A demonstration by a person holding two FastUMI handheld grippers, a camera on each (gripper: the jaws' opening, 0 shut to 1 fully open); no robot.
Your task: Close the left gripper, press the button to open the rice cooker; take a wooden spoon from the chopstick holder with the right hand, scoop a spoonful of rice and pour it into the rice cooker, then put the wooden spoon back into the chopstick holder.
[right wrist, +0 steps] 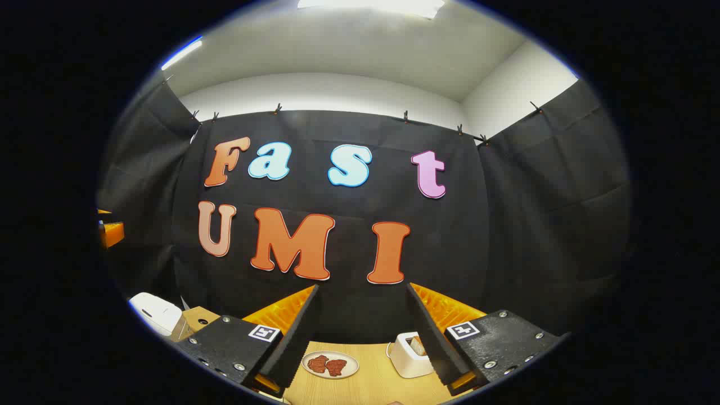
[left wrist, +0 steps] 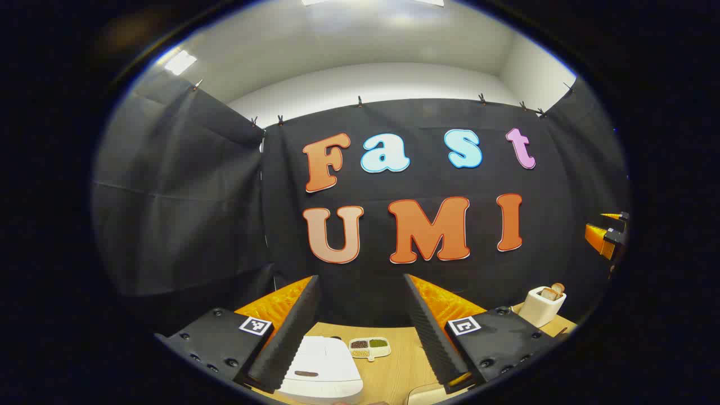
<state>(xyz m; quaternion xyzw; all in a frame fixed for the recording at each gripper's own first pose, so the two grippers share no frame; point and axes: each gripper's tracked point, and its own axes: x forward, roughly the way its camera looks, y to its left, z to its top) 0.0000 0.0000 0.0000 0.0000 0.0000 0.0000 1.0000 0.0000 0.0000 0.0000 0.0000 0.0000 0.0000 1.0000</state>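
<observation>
Left hand-held gripper (left wrist: 360,332): released, empty, above counter (left wrist: 402,365) | right hand-held gripper (right wrist: 363,337): released, empty | rice cooker (left wrist: 322,371): white, lid down, below left fingers | chopstick holder (left wrist: 541,305): white, right, wooden utensils inside | markings: square coded tags on fingers, no legible brand.

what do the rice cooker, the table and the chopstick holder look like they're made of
Rice cooker: likely smooth white plastic, with a soft sheen on the closed lid. Table: light wood or wood-look laminate, going by the straight grain lines. Chopstick holder: white, glossy, perhaps ceramic or plastic.
</observation>
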